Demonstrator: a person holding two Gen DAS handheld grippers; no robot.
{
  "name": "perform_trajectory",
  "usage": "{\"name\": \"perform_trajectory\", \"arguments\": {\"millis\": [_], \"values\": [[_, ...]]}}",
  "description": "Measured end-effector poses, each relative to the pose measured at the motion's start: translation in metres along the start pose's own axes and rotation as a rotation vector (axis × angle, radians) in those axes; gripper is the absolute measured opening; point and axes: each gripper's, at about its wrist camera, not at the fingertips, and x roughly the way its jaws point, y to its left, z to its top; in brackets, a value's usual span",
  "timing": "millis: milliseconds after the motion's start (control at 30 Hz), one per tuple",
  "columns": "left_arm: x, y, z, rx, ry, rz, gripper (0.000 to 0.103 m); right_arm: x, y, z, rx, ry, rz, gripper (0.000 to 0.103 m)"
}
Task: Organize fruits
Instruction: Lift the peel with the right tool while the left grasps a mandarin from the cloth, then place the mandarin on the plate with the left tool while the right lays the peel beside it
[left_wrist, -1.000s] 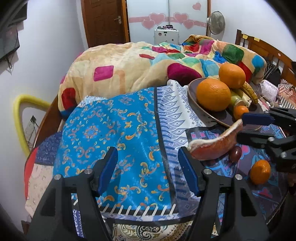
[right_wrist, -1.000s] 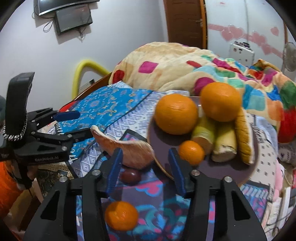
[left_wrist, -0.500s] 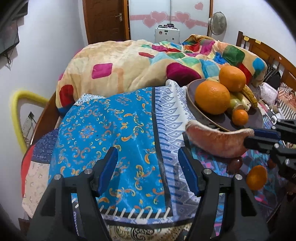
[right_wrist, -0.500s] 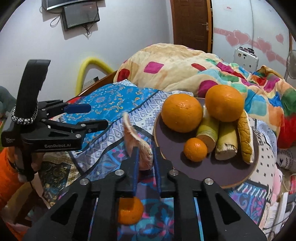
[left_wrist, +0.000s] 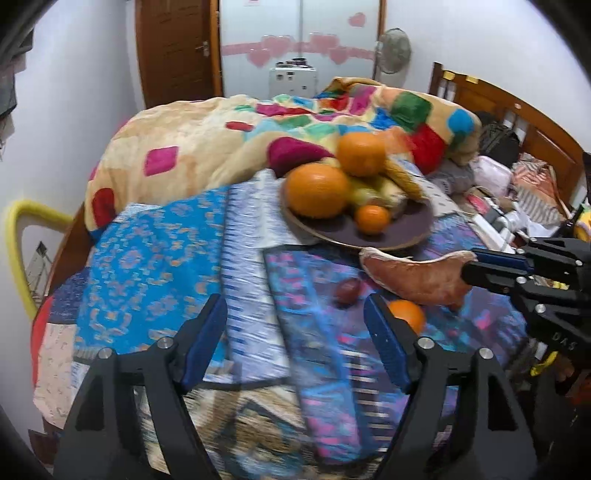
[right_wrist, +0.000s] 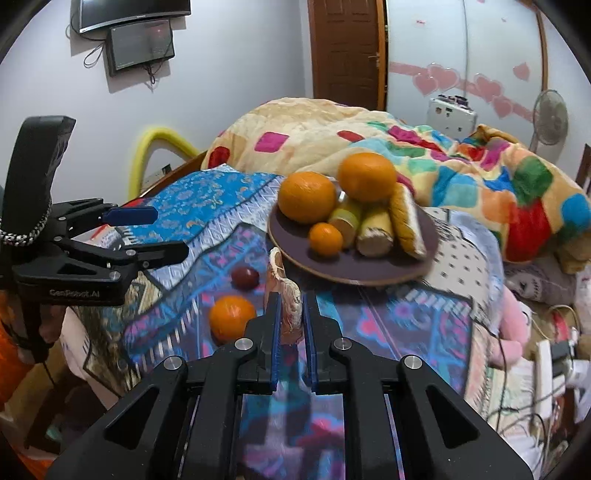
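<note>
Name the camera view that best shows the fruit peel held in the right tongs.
Left wrist view: the peel shows side-on, its whole curve visible. The right wrist view sees it edge-on, partly hidden between the right tongs.

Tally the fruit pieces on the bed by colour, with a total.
Orange: 4
Yellow: 3
Dark red: 1
Pinkish peel piece: 1
Total: 9

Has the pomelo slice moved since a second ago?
Yes. The pomelo slice lay beside the plate; now the right tool pinches it, lifted off the cloth.
</note>
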Motion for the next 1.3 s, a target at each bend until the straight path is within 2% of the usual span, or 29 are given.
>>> {"name": "perform_trajectory", "arguments": {"millis": [267,333,400,533,667,1000,1300], "values": [[0.011,-0.047,-0.013,0.056,0.036,-0.072,0.078,-0.011,-0.007,-0.018,0.042,-0.002,0.016,0.010],[0.018,-0.052,-0.014,0.051,0.056,-0.080,0.072,-0.011,-0.006,-0.019,0.030,-0.002,0.023,0.011],[0.025,-0.055,-0.015,0.047,0.079,-0.095,0.062,-0.012,-0.006,-0.020,0.023,-0.005,0.032,0.011],[0.034,-0.055,-0.015,0.046,0.093,-0.093,0.050,-0.006,-0.009,-0.018,0.034,-0.005,0.067,0.012],[0.036,-0.050,-0.013,0.015,0.095,-0.147,0.038,0.004,-0.011,-0.018,0.040,0.021,0.083,0.016],[0.031,-0.030,-0.013,0.001,0.069,-0.102,0.037,0.034,-0.003,-0.015,0.029,0.064,0.079,0.022],[0.026,-0.017,-0.001,-0.015,0.035,-0.094,0.037,0.026,-0.008,-0.008,0.072,0.018,0.086,0.018]]}}
